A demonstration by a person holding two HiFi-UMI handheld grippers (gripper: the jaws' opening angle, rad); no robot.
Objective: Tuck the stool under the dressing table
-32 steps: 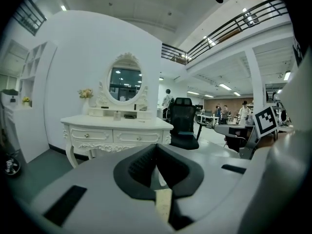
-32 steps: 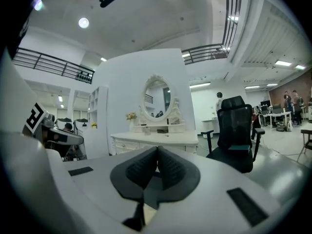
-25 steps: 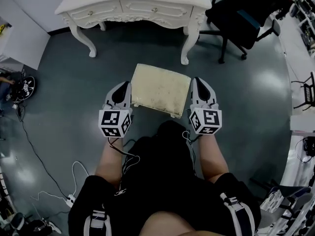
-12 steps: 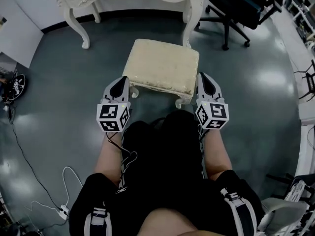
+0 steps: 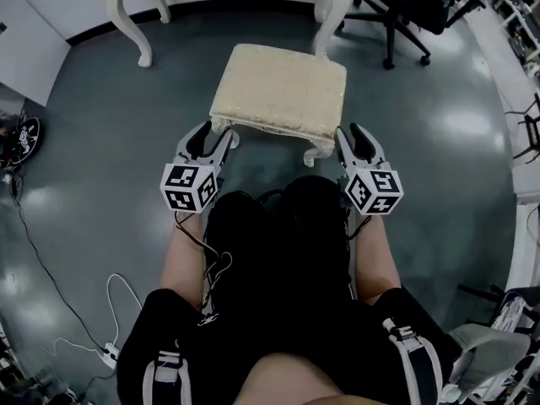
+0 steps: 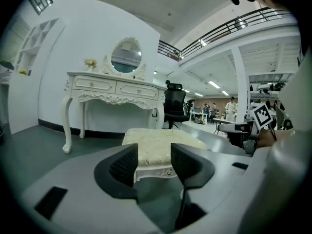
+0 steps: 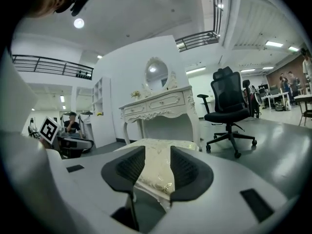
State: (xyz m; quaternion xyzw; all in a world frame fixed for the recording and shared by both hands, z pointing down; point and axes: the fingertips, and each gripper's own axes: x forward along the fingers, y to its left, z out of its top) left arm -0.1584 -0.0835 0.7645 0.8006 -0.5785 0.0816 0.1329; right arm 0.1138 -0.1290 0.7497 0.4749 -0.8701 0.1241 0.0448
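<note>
Standing on the grey floor (image 5: pixel 110 142), the cream-cushioned stool (image 5: pixel 280 91) sits just ahead of both pairs of fingers, its near edge spanning the space between them. It is out in front of the dressing table (image 6: pixel 114 89), not under it. The table, with an oval mirror (image 6: pixel 126 56) on top, stands well beyond the fingertips, past the stool's far edge.

The left gripper (image 5: pixel 214 135) is at the stool's near left corner. Its fingers (image 6: pixel 122 167) are apart and opening, and the corner shows through the gap ahead of them, pressed by neither pad. The right gripper (image 5: pixel 353 135) is at the near right corner. Its fingers (image 7: pixel 187 172) are likewise apart and opening, with the cushion's edge visible beyond the gap, untouched. A black office chair (image 5: pixel 396 7) stands farther off, beyond the right fingers.
</note>
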